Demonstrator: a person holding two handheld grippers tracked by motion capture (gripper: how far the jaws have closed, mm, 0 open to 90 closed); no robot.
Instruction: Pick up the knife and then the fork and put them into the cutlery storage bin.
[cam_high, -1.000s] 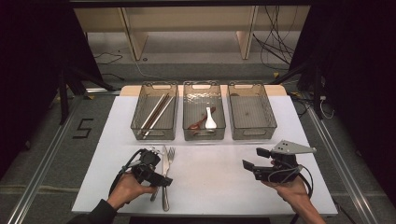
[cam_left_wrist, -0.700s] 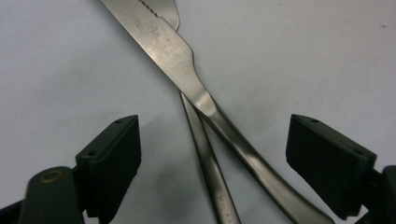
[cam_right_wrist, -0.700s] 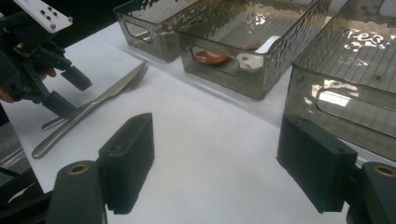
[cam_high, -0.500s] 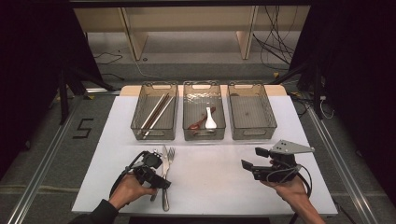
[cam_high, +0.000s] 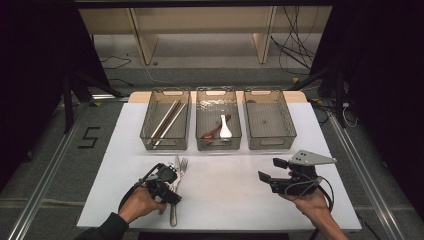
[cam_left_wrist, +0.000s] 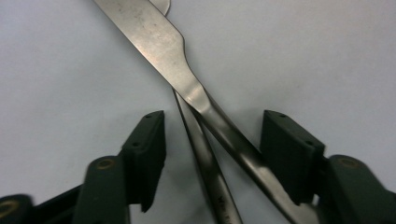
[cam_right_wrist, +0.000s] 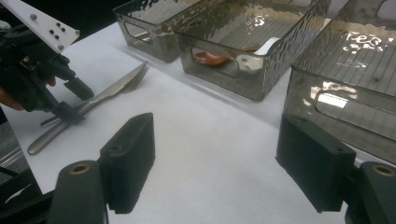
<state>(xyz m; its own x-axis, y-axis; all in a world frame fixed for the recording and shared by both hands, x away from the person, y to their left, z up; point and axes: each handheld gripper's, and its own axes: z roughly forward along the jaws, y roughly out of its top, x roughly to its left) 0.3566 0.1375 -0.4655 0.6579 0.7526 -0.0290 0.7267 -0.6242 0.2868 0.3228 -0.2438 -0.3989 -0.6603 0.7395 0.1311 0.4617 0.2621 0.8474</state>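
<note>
A steel knife (cam_left_wrist: 154, 42) and a fork (cam_high: 183, 165) lie crossed on the white table (cam_high: 225, 210) at the front left. My left gripper (cam_high: 171, 194) points down over their handles. Its jaws have just been closing and stand on either side of both handles (cam_left_wrist: 210, 154). The left pad (cam_left_wrist: 149, 149) is clear of the metal, and the right pad (cam_left_wrist: 289, 154) sits close beside the knife handle. At the front right a hand holds my right gripper (cam_high: 270, 170) above the table, open and holding nothing (cam_right_wrist: 217, 158). It faces the left gripper (cam_right_wrist: 74, 100) and the knife (cam_right_wrist: 116, 86).
Three clear bins stand in a row at the back of the table. The left bin (cam_high: 165, 145) holds chopsticks (cam_high: 167, 120). The middle bin (cam_high: 218, 146) holds a white spoon (cam_high: 225, 127) and a brown spoon (cam_high: 211, 134). Nothing lies in the right bin (cam_high: 270, 145).
The left gripper has edged slightly closer over the cutlery handles. The right gripper has stayed where it was.
</note>
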